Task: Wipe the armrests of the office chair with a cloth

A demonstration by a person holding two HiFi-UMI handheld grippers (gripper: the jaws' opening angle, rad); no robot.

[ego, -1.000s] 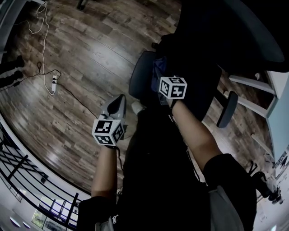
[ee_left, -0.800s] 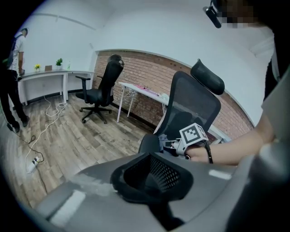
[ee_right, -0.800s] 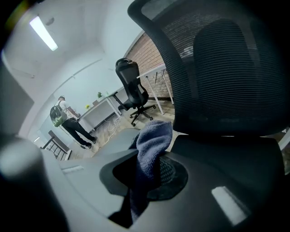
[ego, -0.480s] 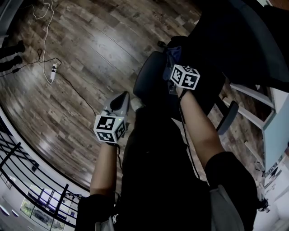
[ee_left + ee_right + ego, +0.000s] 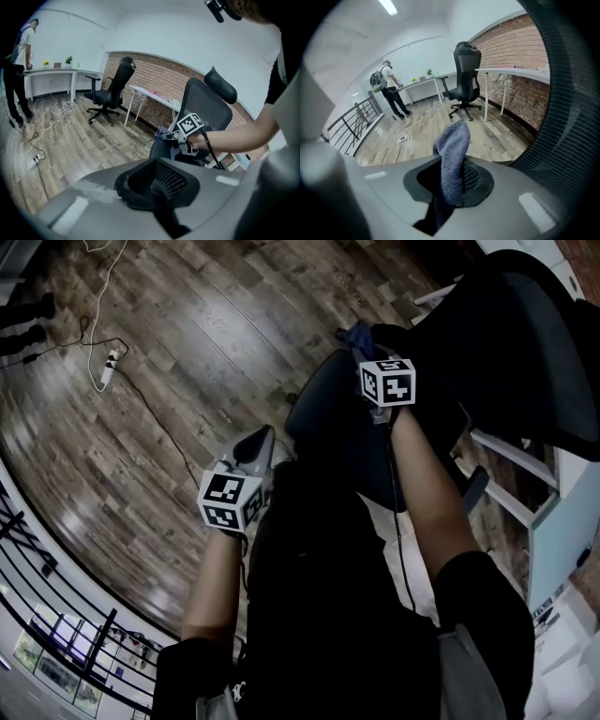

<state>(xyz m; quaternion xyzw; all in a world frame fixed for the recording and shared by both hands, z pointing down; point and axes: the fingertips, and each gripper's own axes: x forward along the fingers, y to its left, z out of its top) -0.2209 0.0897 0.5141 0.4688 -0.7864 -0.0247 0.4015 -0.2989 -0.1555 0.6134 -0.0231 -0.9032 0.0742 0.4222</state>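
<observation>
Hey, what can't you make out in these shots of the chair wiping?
1. Whether the cloth touches the armrest: in the head view the marker cube of the right tongs covers the spot; the right gripper view shows cloth against floor only.
2. Base of the chair: head view, lost under the dark seat and the person's clothing.
3. Person by the far desk: right gripper view, too small for detail.
</observation>
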